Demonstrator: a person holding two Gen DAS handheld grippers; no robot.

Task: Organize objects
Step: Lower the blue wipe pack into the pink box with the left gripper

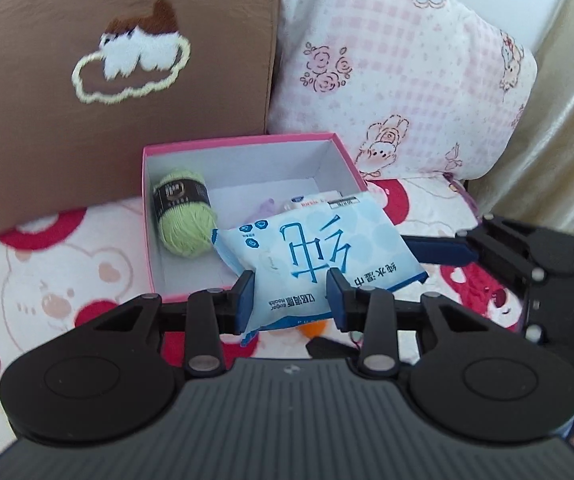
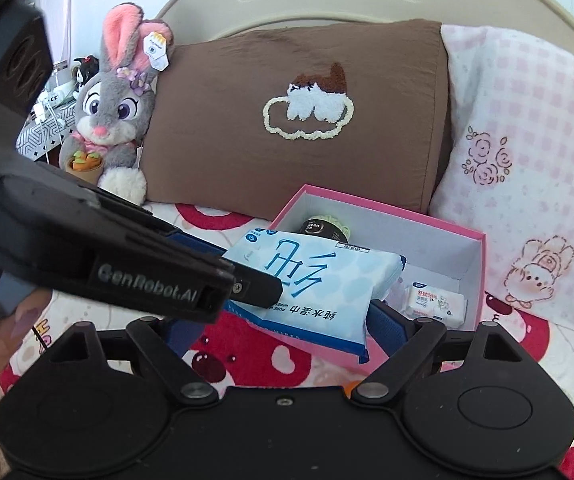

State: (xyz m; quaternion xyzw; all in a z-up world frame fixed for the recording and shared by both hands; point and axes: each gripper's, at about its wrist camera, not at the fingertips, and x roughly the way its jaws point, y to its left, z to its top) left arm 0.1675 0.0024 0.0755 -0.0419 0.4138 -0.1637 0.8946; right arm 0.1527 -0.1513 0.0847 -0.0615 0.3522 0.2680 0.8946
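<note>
1. We're on a bed with a bear-print blanket (image 1: 47,280), and two pillows are propped at the head: a brown pillow (image 1: 119,80) and a pink checked pillow (image 1: 399,72). One plush rabbit (image 2: 113,104) sits off beside them.
2. The left gripper (image 1: 291,292) is pinching the pack of wet wipes (image 1: 319,256), jaws drawn in narrow on its near edge. The pack hangs over the front rim of the pink box (image 1: 247,140), likely so it can drop straight in.
3. The right gripper (image 2: 287,320) stands wide, fingers either side of the same pack; whether its pads actually press is hard to say from here. It looks like it's there to steady the pack.
4. Counting what's in the box: one ball of green yarn (image 1: 183,216) against the left wall and one small tissue pack (image 2: 435,304) on the floor, with something pale beside it that's too blurred to name.
</note>
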